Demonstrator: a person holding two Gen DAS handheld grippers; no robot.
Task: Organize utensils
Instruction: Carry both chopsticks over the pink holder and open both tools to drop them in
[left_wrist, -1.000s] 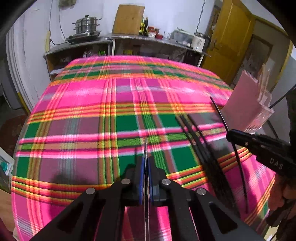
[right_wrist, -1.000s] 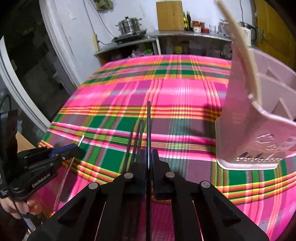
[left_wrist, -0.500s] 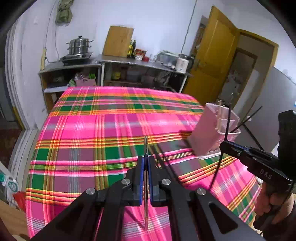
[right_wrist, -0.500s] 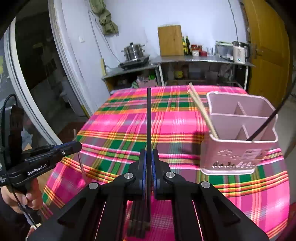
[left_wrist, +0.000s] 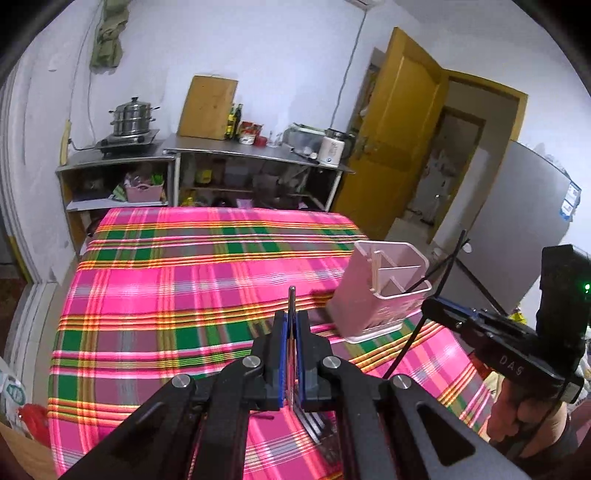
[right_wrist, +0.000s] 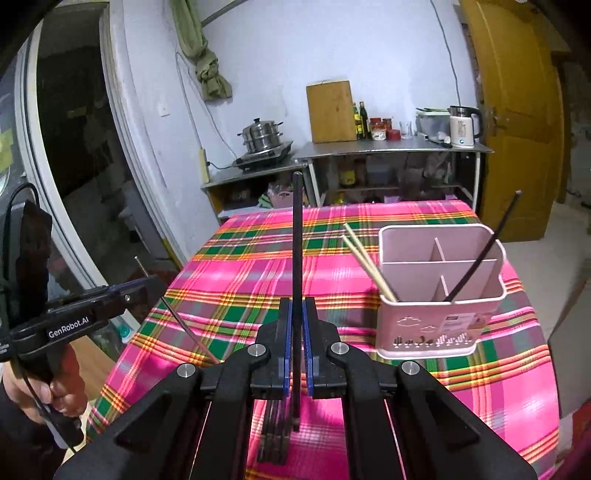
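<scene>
My left gripper (left_wrist: 291, 318) is shut on a thin metal chopstick (left_wrist: 291, 297) that points up and forward above the plaid tablecloth (left_wrist: 184, 295). My right gripper (right_wrist: 297, 308) is shut on a black chopstick (right_wrist: 297, 236) held upright. Right of both stands a pink divided utensil holder (right_wrist: 439, 326), which also shows in the left wrist view (left_wrist: 369, 314). Two wooden chopsticks (right_wrist: 365, 258) lean in its left compartment and a black chopstick (right_wrist: 484, 251) in its right one. Several black chopsticks (right_wrist: 273, 432) lie on the cloth under my right gripper.
The table's far edge meets a steel counter (right_wrist: 388, 149) with a steamer pot (right_wrist: 260, 134), a cutting board (right_wrist: 330, 110) and a kettle (right_wrist: 461, 127). A yellow door (left_wrist: 402, 122) stands at the right. A hand (right_wrist: 40, 391) grips the left tool.
Both grippers have risen well above the table, each still holding its chopstick. The cloth and the pink holder now sit lower and farther off.
</scene>
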